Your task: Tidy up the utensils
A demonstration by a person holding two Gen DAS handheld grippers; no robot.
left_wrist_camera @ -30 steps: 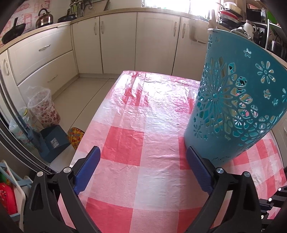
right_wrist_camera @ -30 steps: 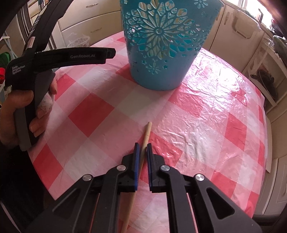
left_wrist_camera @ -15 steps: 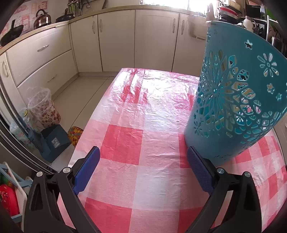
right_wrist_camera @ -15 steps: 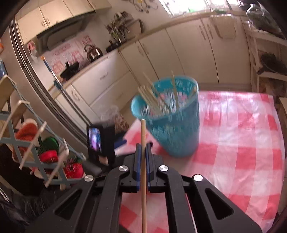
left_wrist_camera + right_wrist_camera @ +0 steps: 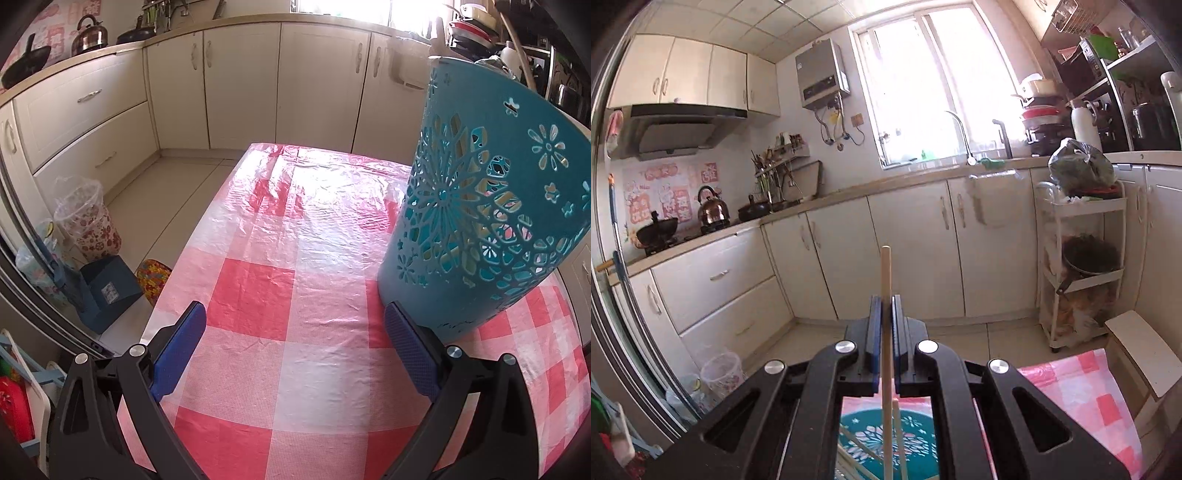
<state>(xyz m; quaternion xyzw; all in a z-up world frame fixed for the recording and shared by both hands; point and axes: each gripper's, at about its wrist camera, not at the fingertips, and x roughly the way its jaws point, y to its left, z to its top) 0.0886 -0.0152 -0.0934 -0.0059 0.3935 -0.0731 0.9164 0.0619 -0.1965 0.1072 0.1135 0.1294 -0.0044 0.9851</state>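
Right wrist view: the right claw point(image 5: 882, 328) is pinching a thin, pale wooden chopstick point(image 5: 885, 280) between its blue pads, which are closing on the stick's mid-length so that it is standing upright, its top end rising above the pads and its lower end passing down behind the black frame. Through the gap in that frame, the open mouth of the teal, flower-perforated plastic basket point(image 5: 916, 428) is showing directly below, with other pale sticks already leaning inside; holding the chopstick vertical over the opening is probably meant to let it drop in end-first. Beyond, cream kitchen cabinets point(image 5: 905, 251) and a bright window point(image 5: 934, 81) are filling the background.

Left wrist view: the left claw point(image 5: 291, 343) is hovering wide open and holding nothing, its right pad lying just beside the basket's base point(image 5: 454, 317), judged a ready position for steadying the container. The basket is standing on the desk covered by a red-and-white checked plastic cloth point(image 5: 258, 295), toward its right side.
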